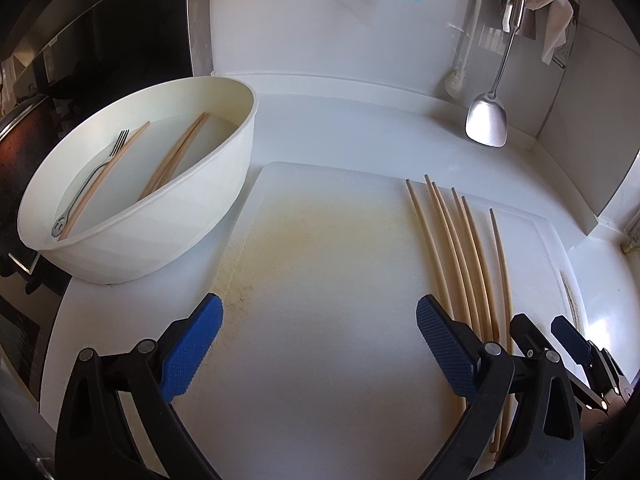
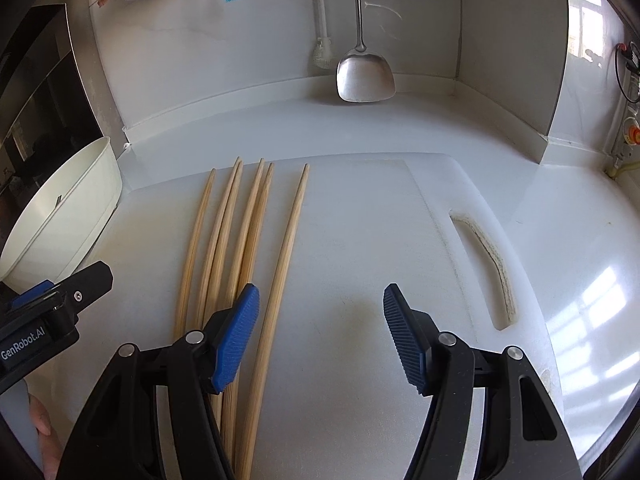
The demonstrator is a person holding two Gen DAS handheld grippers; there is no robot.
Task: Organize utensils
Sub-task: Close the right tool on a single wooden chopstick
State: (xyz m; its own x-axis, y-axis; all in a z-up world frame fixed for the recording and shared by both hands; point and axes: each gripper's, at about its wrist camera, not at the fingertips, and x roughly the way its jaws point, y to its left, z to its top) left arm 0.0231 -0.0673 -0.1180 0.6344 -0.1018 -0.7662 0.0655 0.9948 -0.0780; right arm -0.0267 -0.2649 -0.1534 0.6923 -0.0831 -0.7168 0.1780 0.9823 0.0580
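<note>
Right claw (image 2: 320,332): jaws apart, nothing between them, hanging low over the cutting board (image 2: 360,240). Its left pad sits just above the chopsticks (image 2: 256,216), six laid side by side running straight ahead of it, tips away; prob. grouped there as the sorted set.

Left claw (image 1: 320,344): also apart, empty, over bare board w/ the same sticks just right of it.

Ahead-left of left claw, on the desk (image 1: 360,120): white bowl (image 1: 224,184) holding more chopsticks (image 1: 176,156) & a fork (image 1: 108,160), likely the unsorted lot.

Far ahead: a spatula (image 2: 364,76) hangs at the wall.
</note>
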